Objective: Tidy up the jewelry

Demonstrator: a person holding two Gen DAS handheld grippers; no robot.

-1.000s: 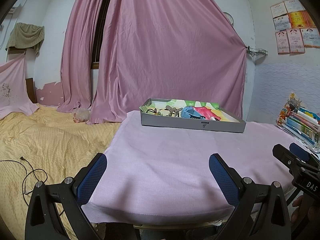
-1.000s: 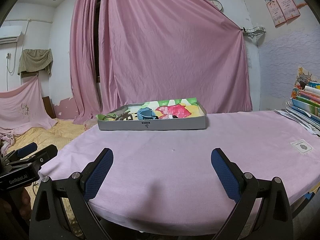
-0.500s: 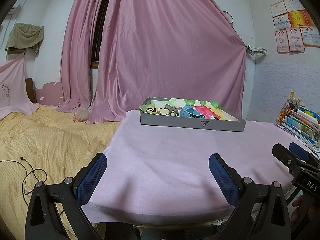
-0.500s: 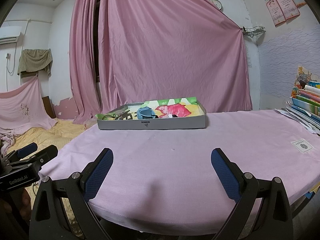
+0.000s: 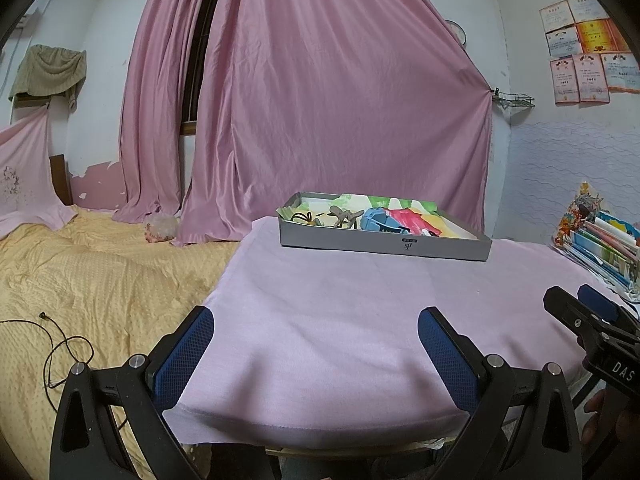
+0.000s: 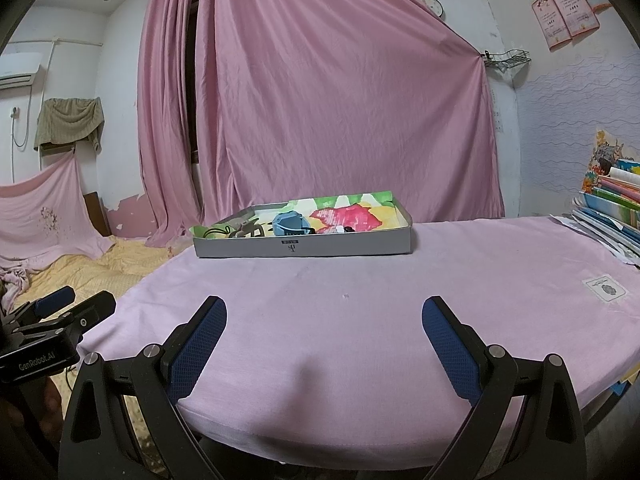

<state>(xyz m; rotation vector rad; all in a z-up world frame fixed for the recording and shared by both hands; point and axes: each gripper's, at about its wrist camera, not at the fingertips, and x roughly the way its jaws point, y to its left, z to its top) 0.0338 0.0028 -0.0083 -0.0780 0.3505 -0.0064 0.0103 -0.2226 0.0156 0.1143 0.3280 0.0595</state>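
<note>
My left tool [image 5: 316, 336] and my right tool [image 6: 324, 326] both stand spread wide and grip nothing, poised over the near edge of the bench [image 6: 360, 280], which is draped in pink cloth. Straight ahead of both, well apart from the fingers, sits the shallow grey tray [image 5: 384, 245] with the jewelry [image 5: 344, 216] bunched in its left part on colourful paper. Bare cloth lies between. Stacked books [image 6: 612, 208] crowd the far right; a yellow-covered bed [image 5: 80, 272] lies left of my left tool.
</note>
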